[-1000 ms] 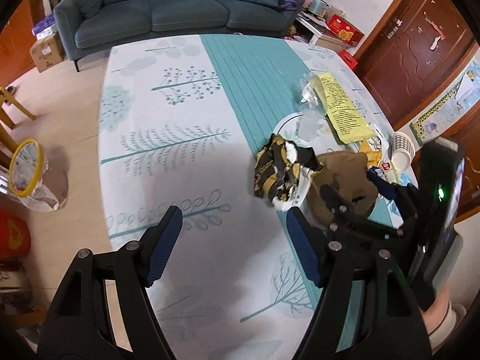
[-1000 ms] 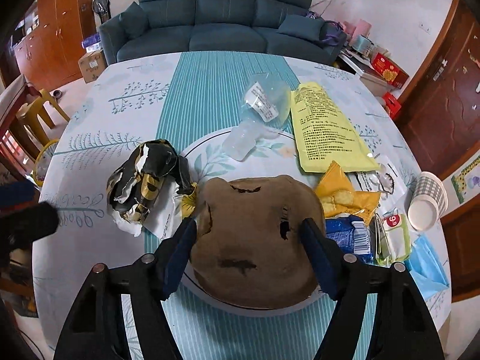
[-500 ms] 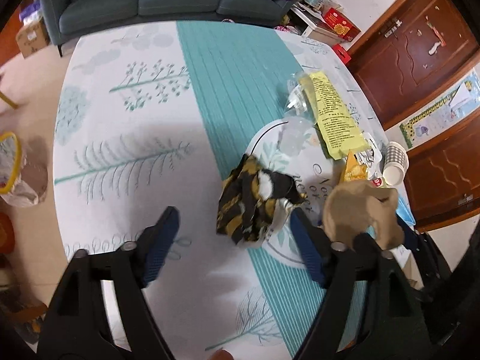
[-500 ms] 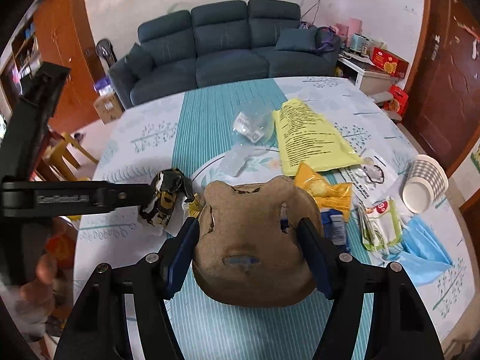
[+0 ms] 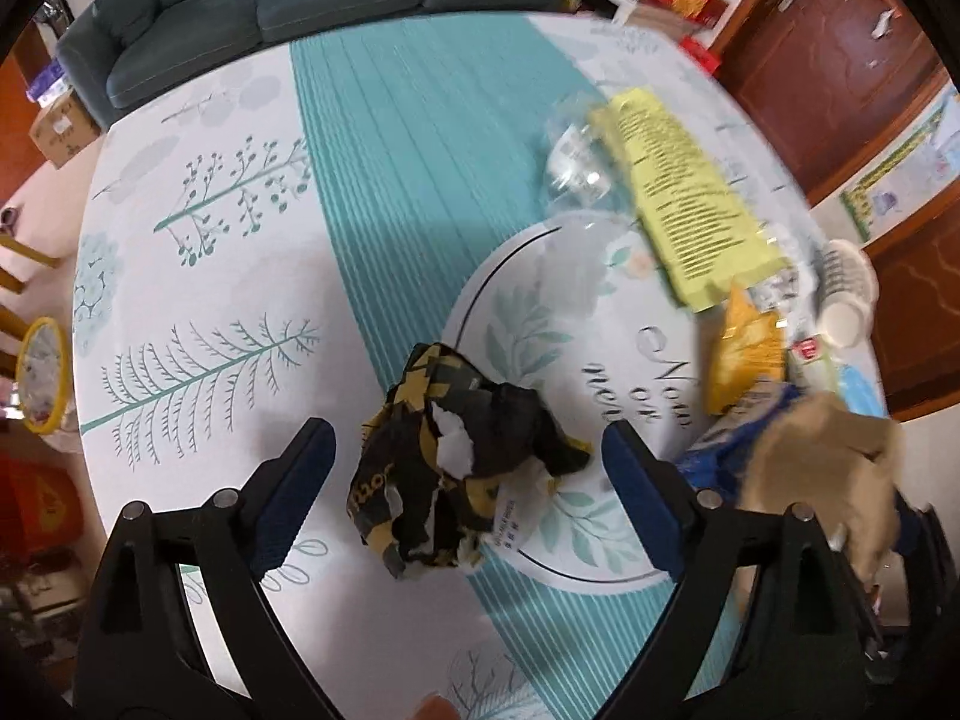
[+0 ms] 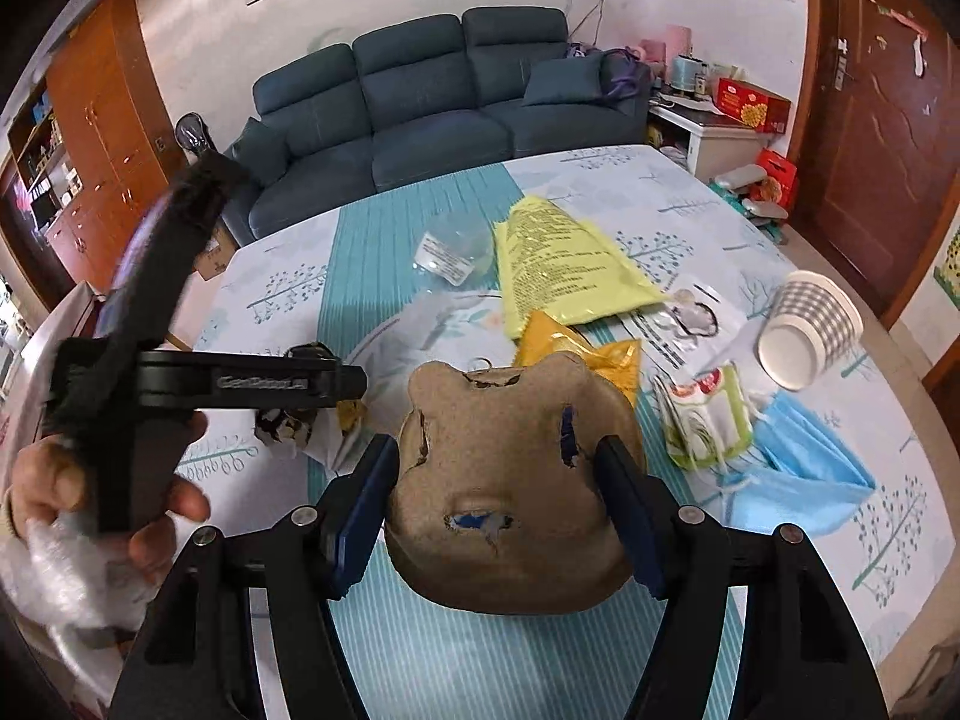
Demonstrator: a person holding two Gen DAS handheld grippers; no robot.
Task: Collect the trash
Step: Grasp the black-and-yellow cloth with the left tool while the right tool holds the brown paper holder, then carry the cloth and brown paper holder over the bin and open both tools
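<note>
Crumpled black-and-yellow wrapper lies on the table near its front edge, between your left gripper jaws, untouched; they've just been opening. Your right gripper is clamped on the brown pulp tray.

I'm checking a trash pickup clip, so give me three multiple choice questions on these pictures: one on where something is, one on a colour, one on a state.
1. Where does the crumpled black and yellow wrapper lie?
A. between the left tongs' spread fingers
B. inside the paper cup
C. on the sofa

2. What colour is the face mask on the table?
A. red
B. blue
C. black

3. What state are the right tongs in?
A. wide open and empty
B. out of sight
C. shut on the brown pulp tray

Key: 1 A, the wrapper sits on the cloth between both blue pads; 2 B, it is light blue beside the cup; 3 C, both pads press on the tray's sides.
</note>
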